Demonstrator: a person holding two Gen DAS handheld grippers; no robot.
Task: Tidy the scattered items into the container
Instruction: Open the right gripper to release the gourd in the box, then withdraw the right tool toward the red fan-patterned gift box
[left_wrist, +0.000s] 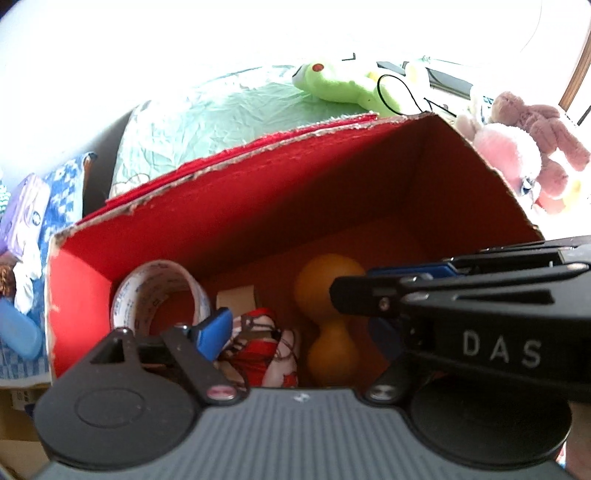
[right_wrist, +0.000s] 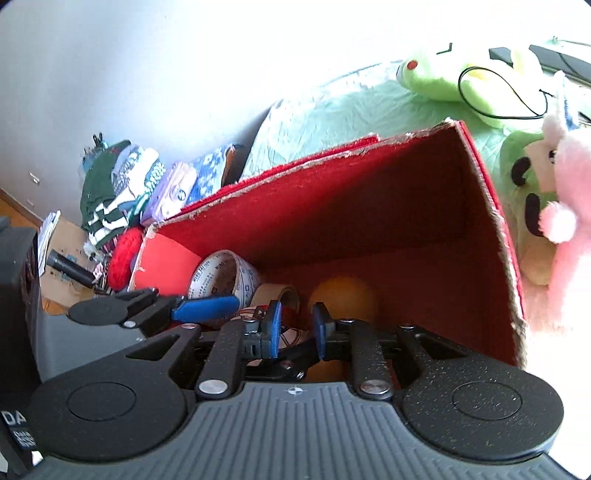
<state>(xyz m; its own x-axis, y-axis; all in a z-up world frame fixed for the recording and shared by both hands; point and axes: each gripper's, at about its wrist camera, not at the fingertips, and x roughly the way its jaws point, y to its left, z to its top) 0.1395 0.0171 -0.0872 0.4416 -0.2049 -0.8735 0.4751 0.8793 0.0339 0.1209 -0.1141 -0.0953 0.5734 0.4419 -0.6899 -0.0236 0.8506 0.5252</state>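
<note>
Sitting on the bed, the red cardboard box (left_wrist: 332, 177) holds a roll of printed tape (left_wrist: 159, 291) against its left wall, a brown tape roll (right_wrist: 277, 295) beside it, an orange dumbbell-shaped toy (left_wrist: 328, 314) on the floor of the box, and a red-and-white patterned bundle (left_wrist: 262, 350), perhaps cloth, nearest the cameras. Behind the box lies a pale green sheet (left_wrist: 221, 110) with a green frog plush (left_wrist: 340, 85) on it; pink plush toys (left_wrist: 517, 155) crowd the box's right side. Left of the box, folded clothes (right_wrist: 118, 184) and a purple pack (right_wrist: 170, 195) are piled by a white wall (right_wrist: 110, 74). Both grippers tilt down into the box. The left gripper (left_wrist: 295, 332) has its jaws spread wide with nothing between them. The right gripper (right_wrist: 295, 328) has its jaws a little apart, blue pads (right_wrist: 275, 328) facing, gripping nothing
</note>
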